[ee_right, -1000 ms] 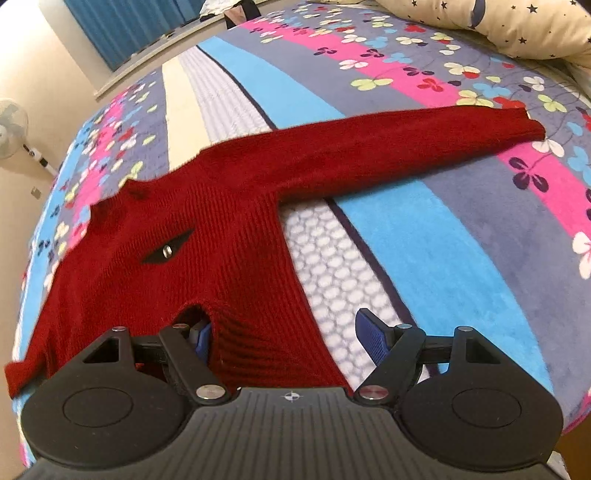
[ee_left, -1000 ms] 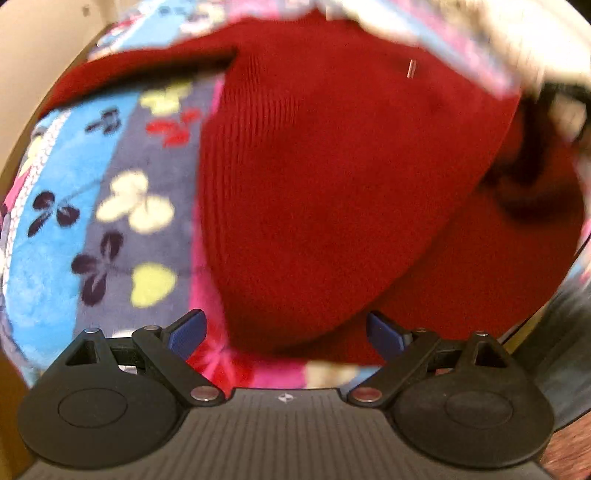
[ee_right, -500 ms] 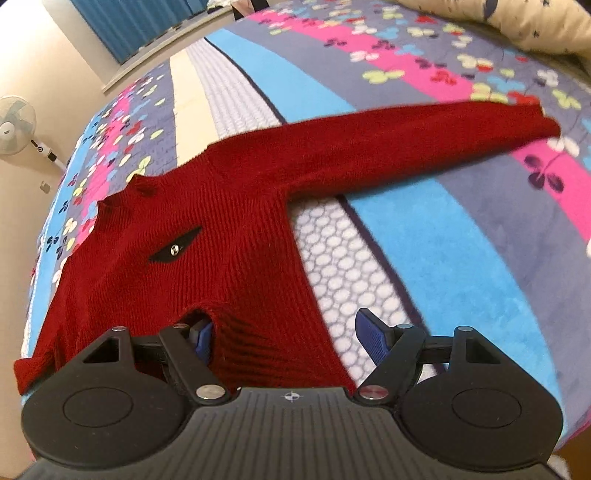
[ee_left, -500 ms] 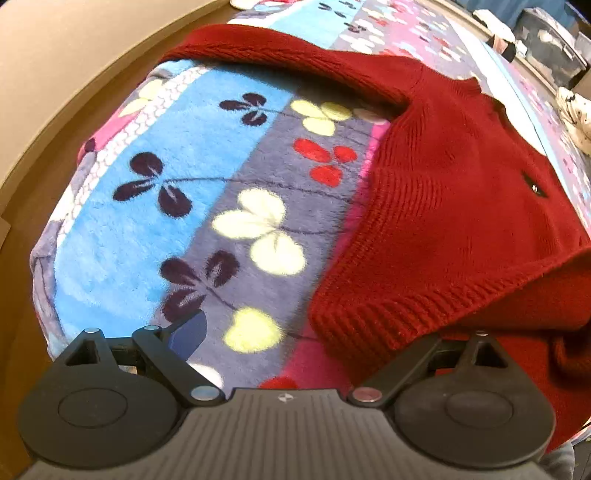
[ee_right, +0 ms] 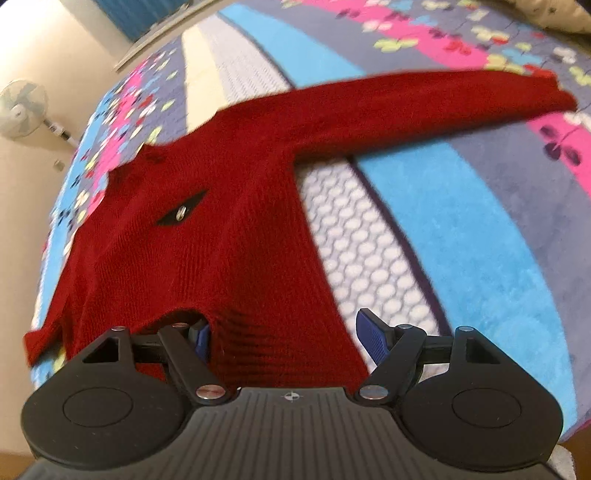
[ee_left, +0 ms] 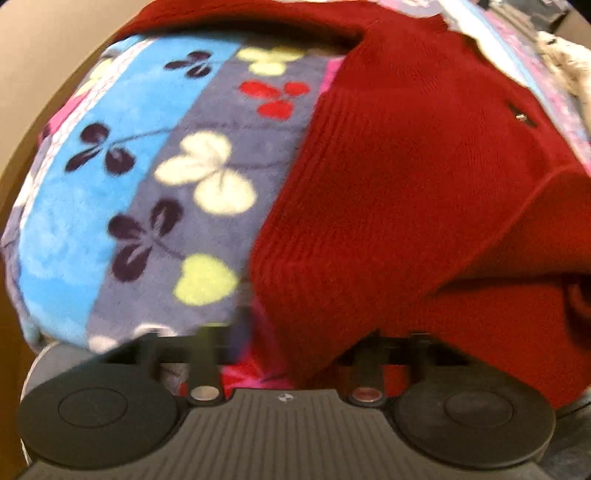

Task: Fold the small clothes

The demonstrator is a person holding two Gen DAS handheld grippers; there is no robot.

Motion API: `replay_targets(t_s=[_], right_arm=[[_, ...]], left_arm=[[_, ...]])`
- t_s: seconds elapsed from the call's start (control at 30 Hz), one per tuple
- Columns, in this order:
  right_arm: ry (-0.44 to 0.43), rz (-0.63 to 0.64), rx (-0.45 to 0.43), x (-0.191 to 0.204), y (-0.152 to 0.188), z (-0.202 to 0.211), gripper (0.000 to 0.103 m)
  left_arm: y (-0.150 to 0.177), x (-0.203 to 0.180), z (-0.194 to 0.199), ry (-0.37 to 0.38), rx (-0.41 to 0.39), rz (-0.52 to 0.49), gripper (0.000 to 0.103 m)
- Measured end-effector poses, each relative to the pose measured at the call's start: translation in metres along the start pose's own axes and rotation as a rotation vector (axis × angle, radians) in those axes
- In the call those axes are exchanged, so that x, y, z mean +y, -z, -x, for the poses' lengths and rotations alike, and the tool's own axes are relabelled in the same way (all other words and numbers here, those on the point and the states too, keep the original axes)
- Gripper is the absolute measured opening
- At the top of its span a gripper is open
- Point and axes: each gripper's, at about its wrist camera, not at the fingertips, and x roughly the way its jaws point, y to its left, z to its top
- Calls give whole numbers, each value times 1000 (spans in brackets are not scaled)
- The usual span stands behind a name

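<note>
A dark red knit sweater (ee_right: 229,236) lies spread on a patterned bed blanket (ee_right: 461,229), one sleeve (ee_right: 424,103) stretched out to the far right. It has a small black patch with a metal stud (ee_right: 181,213). My right gripper (ee_right: 284,336) is open, its jaws either side of the sweater's ribbed bottom hem. In the left wrist view the sweater (ee_left: 406,184) fills the right half and its hem drapes over my left gripper (ee_left: 291,354). The left fingertips are blurred and hidden by cloth.
The blanket (ee_left: 129,184) has blue, grey and pink stripes with clover prints and ends at the bed's edge on the left. A white fan (ee_right: 26,110) stands by the wall. A star-print pillow (ee_right: 554,14) lies at the far right.
The left gripper's arms have swung inward and the hem now lies over them; its view shifted closer to the sweater. The right gripper moved slightly forward and stays open on the hem.
</note>
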Motion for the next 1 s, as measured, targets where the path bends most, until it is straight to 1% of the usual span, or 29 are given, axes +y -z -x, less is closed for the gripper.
replay_targets(t_s=[0.03,0.1,0.23,0.3,0.37,0.43,0.47,0.5,0.53,0.57,0.67,0.73,0.83,0.93,1.0], right_arm=[[-9,1,23,-3,2,-1,79],[-15,2,53,-8,7,0,79],[-44,14,73,-14,24,7,79],[-44,33,95,-15,35,10,79],[-44,58,122,-15,51,13,79],[-25,75,171,-15,70,13,79],[-11,84,205,-16,81,12,78],[7,92,231,-18,92,12,75],[15,85,220,-21,100,13,47],[15,70,199,-25,106,16,10],[25,17,102,-35,113,31,9],[24,34,51,-35,115,42,9],[49,123,4,-26,117,62,8],[60,230,-75,-19,118,98,8],[72,306,-130,-17,118,126,7]], left_arm=[[-2,-1,1,14,9,8,9],[-5,-2,2,9,14,13,9],[-5,-4,-3,4,21,10,9],[-4,-4,-5,6,26,8,10],[-2,-4,-5,18,37,11,10],[1,-5,-6,21,48,9,10],[2,-6,-7,22,48,5,10],[3,-7,-7,23,49,-1,11],[3,-8,-8,25,53,-8,11],[5,-10,-7,21,52,-18,11],[6,-15,-4,-3,37,-37,9],[9,-18,2,-14,15,-49,8],[14,-16,25,-16,-32,-63,7],[19,-3,65,30,-95,-55,7],[23,3,100,61,-149,-69,7]])
